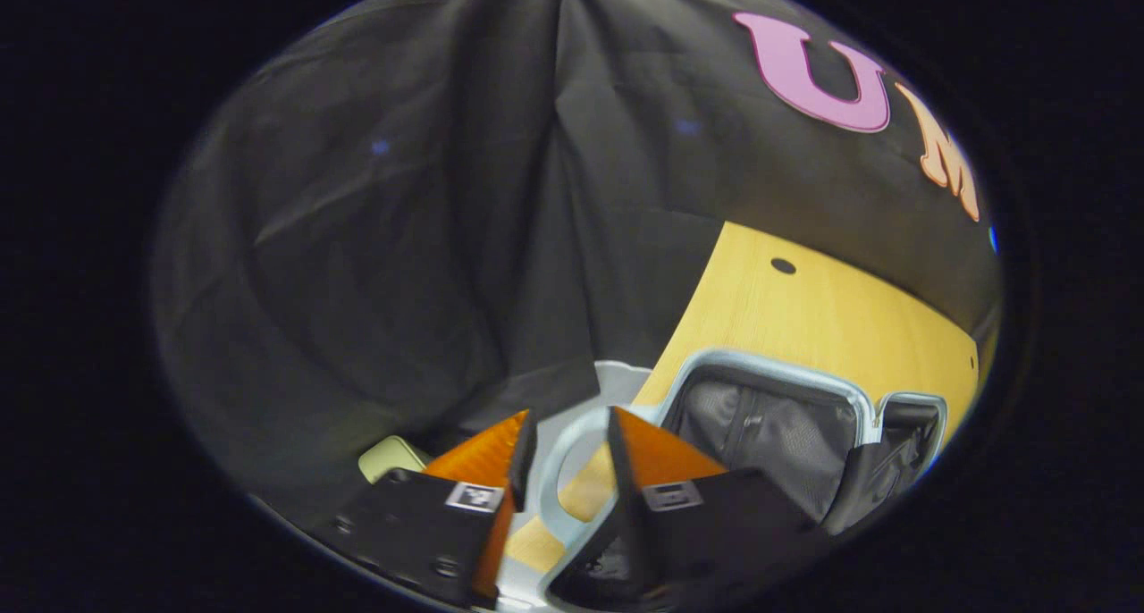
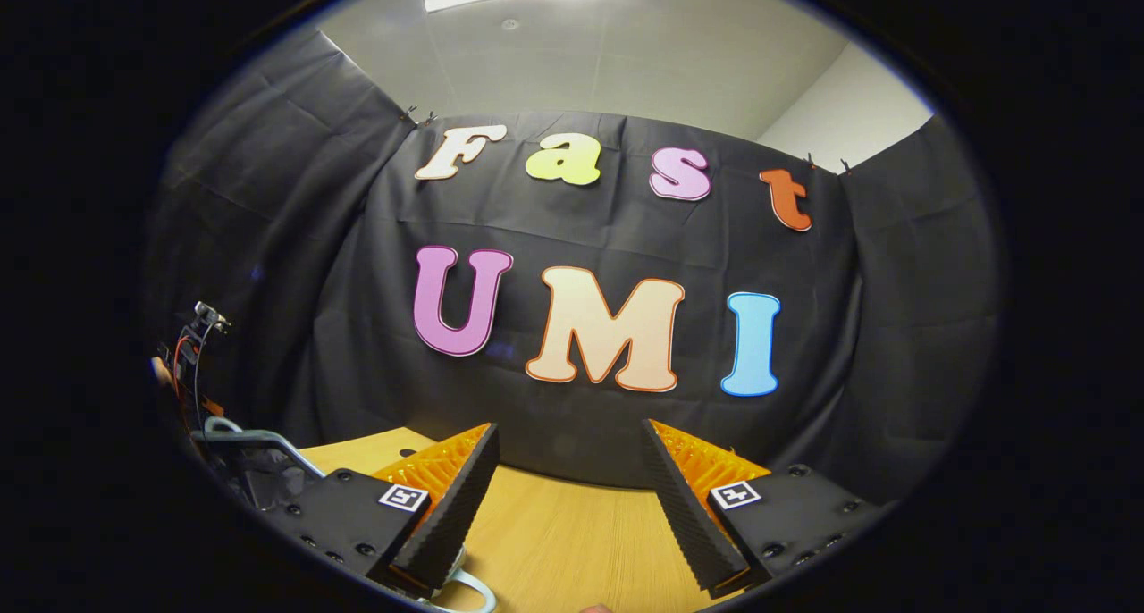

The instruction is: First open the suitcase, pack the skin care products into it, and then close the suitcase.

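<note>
Left gripper [image 1: 567, 443]: fingers standing a narrow gap apart, hovering over the suitcase's pale rim and holding nothing.

Suitcase [image 1: 773, 434]: lying open on the wooden table [image 1: 804, 314], its dark mesh-lined interior showing to the right of the fingers; in the right gripper view its rim is showing at lower left [image 2: 255, 448].

Right gripper [image 2: 569, 470]: fingers spreading wide, empty, pointing over the table [image 2: 554, 533] toward the cloth wall.

Pale green object [image 1: 391, 457]: sitting left of the left gripper, kind unclear.

The left gripper's fingers [image 1: 643, 470] are hiding the near rim of the open silver-rimmed suitcase with dark lining [image 1: 769, 425]. Left of them, a pale green object [image 1: 389, 457] is showing only one corner, too little to identify.
</note>
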